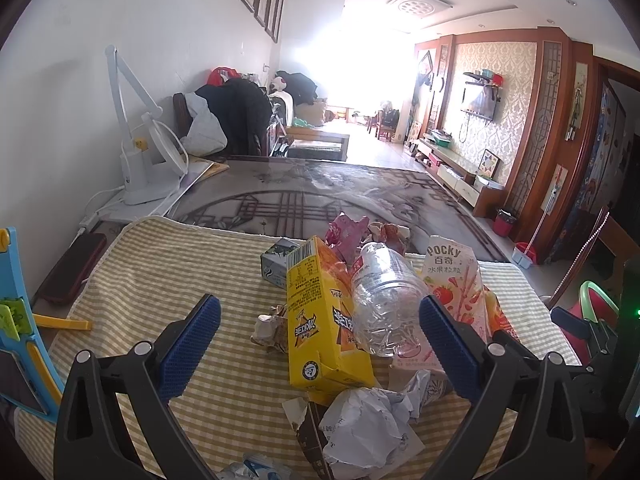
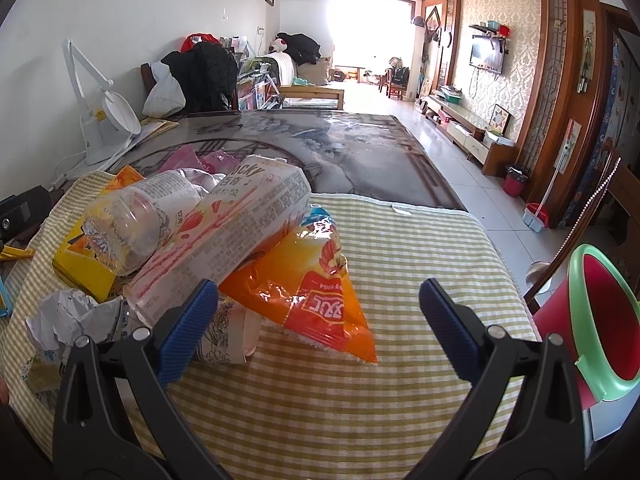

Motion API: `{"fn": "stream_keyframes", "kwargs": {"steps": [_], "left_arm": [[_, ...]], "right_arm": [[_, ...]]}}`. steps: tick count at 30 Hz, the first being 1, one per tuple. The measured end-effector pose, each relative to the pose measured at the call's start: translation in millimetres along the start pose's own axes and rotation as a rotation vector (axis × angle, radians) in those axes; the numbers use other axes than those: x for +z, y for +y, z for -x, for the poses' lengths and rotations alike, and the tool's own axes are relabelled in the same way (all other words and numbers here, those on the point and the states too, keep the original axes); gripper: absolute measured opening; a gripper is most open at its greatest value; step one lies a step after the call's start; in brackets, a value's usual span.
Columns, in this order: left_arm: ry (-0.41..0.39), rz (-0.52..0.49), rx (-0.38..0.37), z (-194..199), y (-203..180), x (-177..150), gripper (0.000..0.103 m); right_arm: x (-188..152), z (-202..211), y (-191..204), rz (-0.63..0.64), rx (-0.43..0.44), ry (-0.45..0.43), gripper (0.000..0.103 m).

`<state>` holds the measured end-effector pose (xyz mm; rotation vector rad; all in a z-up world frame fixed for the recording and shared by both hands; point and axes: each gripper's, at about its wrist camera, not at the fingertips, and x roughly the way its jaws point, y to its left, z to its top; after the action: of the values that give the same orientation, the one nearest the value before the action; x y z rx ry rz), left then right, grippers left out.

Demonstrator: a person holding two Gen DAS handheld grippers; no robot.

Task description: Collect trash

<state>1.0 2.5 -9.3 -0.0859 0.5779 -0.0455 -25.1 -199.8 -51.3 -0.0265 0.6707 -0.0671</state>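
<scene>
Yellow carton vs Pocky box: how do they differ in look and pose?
The yellow carton is bright yellow with black print; the Pocky box is pale pink with strawberry art. In the right wrist view the Pocky box is propped up on top of the pile, over the orange bag, while the carton sits lower, under the clear bottle. Both are cardboard boxes touching that bottle on the checked cloth.
</scene>
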Motion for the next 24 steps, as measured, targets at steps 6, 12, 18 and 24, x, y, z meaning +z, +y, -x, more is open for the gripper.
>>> {"fn": "stream_keyframes", "kwargs": {"steps": [6, 12, 18, 24], "left_arm": [[0.001, 0.001, -0.001, -0.7, 0.7, 0.6, 0.095], [0.005, 0.001, -0.002, -0.5, -0.4, -0.1, 0.095], [0.013, 0.009, -0.005, -2.8, -0.5, -1.1, 0.095], [0.016, 0.01, -0.007, -3.0, -0.1, -1.5, 0.095]], "right_arm": [[-0.1, 0.1, -0.1, 0.002, -0.001, 0.001, 0.099], [-0.3, -0.7, -0.1, 0.0, 0.001, 0.007, 0.099], [-1.8, -1.6, 0.4, 0.005, -0.003, 0.01, 0.099], [-2.2, -1.6, 0.1, 0.007, -0.004, 0.009, 0.099]]}}
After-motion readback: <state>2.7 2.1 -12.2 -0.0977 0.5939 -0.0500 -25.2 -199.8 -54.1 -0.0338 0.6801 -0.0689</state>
